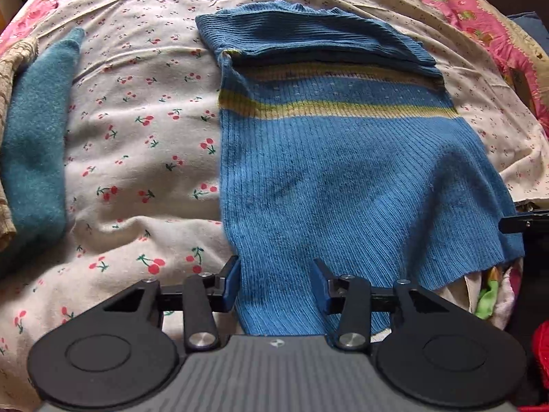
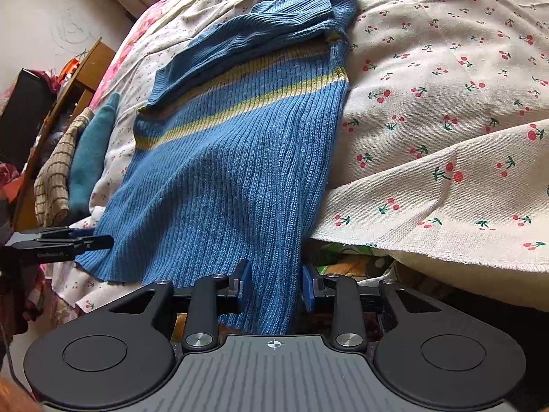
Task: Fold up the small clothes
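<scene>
Cherry-print bedsheet (image 1: 137,158): our left gripper (image 1: 274,286) and right gripper (image 2: 276,286), both half-open, straddle the blue ribbed striped sweater's (image 1: 343,178) near hem, ungripped; the knit may slip.

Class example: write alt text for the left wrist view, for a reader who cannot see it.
A blue ribbed sweater with a yellow stripe lies on a cherry-print sheet, its top part folded down. The left gripper straddles the sweater's near hem, jaws apart. A teal garment lies at the left edge.

Blue ribbed sweater (image 1: 343,178) (yellow-striped) on cherry-print cream sheet (image 1: 144,158).
</scene>
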`<state>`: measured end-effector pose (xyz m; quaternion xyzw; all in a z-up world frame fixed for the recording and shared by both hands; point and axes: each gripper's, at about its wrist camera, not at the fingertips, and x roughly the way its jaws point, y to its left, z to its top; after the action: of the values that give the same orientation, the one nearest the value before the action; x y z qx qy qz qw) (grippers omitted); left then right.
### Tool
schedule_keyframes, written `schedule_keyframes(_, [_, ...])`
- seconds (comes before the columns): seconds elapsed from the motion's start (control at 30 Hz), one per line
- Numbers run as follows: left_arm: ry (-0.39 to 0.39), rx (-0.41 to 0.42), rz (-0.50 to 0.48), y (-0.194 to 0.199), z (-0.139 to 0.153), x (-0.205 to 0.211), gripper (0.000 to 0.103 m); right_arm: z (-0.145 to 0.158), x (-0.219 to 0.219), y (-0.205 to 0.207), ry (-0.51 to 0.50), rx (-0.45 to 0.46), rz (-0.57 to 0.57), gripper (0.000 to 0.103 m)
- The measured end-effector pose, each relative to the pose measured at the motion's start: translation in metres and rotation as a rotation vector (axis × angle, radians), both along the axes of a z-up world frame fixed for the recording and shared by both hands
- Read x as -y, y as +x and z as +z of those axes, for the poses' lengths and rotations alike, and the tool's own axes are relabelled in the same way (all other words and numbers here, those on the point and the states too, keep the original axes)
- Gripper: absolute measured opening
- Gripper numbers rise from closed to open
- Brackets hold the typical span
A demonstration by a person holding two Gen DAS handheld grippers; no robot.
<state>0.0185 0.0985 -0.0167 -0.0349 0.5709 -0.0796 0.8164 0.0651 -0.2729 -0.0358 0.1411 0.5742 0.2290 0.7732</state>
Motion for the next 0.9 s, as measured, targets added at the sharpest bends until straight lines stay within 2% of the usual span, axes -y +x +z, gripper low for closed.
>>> schedule_keyframes(0.2, [-0.052, -0.022, 0.050, -0.001, -0.006, -0.008, 0.049, -0.004, 0.002, -0.002, 0.009, 0.003, -0.006, 0.030])
schedule_keyframes(0.3, [-0.054, -0.022, 0.046, 0.000, -0.006, -0.006, 0.043, -0.004, 0.004, -0.003, 0.025, -0.009, -0.004, 0.030])
schedule_keyframes(0.43, [-0.118, -0.049, 0.035, -0.001, -0.009, -0.006, 0.022, -0.007, 0.002, -0.006, 0.054, -0.032, 0.013, 0.032])
schedule_keyframes(0.5, [-0.158, -0.057, 0.052, -0.003, -0.013, -0.008, 0.022, -0.011, 0.001, -0.006, 0.061, -0.043, -0.004, 0.027])
schedule_keyframes(0.53, [-0.168, -0.056, 0.061, -0.003, -0.014, -0.010, 0.021, -0.013, 0.003, -0.005, 0.076, -0.052, -0.027, 0.021])
schedule_keyframes(0.57, [-0.187, -0.054, 0.075, -0.003, -0.015, -0.012, 0.020, -0.014, 0.005, -0.003, 0.097, -0.062, -0.050, 0.016])
schedule_keyframes(0.7, [-0.339, -0.023, 0.141, -0.001, -0.013, -0.024, 0.020, -0.007, 0.020, 0.002, 0.237, -0.077, -0.154, 0.008])
schedule_keyframes(0.83, [-0.467, 0.053, 0.180, 0.015, 0.000, -0.028, 0.019, 0.016, 0.025, 0.019, 0.395, -0.005, -0.218, 0.007])
schedule_keyframes(0.9, [-0.522, 0.104, 0.198, 0.032, 0.010, -0.032, 0.019, 0.030, 0.026, 0.040, 0.483, 0.040, -0.251, 0.007])
